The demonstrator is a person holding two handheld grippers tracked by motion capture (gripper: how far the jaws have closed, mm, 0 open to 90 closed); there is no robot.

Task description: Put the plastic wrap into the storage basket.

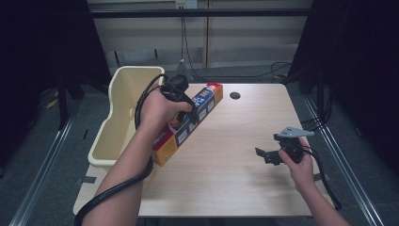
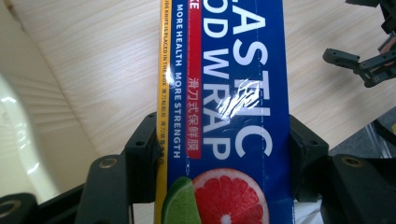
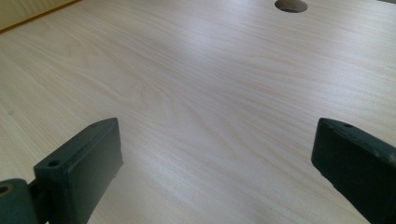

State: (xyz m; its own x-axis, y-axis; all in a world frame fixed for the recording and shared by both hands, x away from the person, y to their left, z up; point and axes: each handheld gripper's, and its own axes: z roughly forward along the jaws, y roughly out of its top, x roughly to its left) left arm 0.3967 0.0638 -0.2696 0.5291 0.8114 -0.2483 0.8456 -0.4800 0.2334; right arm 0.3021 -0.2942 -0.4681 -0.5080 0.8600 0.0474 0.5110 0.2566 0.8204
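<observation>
The left gripper [image 1: 184, 113] grasps the plastic wrap box [image 1: 188, 125] across its width, jaws pressed on both long sides. The box is left of the frame's centre, tilted, beside the cream bin [image 1: 123, 89]. I judge the pick-up is done; placing the box, perhaps into the bin, is left. The right gripper [image 1: 264, 155] rests wide apart over the table [image 1: 235, 141], empty.

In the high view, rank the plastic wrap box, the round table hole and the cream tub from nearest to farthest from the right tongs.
From the right tongs, held open over the table's right side:
1. Plastic wrap box, to their left, clamped in the left tongs.
2. Round table hole, up near the far edge.
3. Cream tub, beyond the box at the table's left edge.
</observation>
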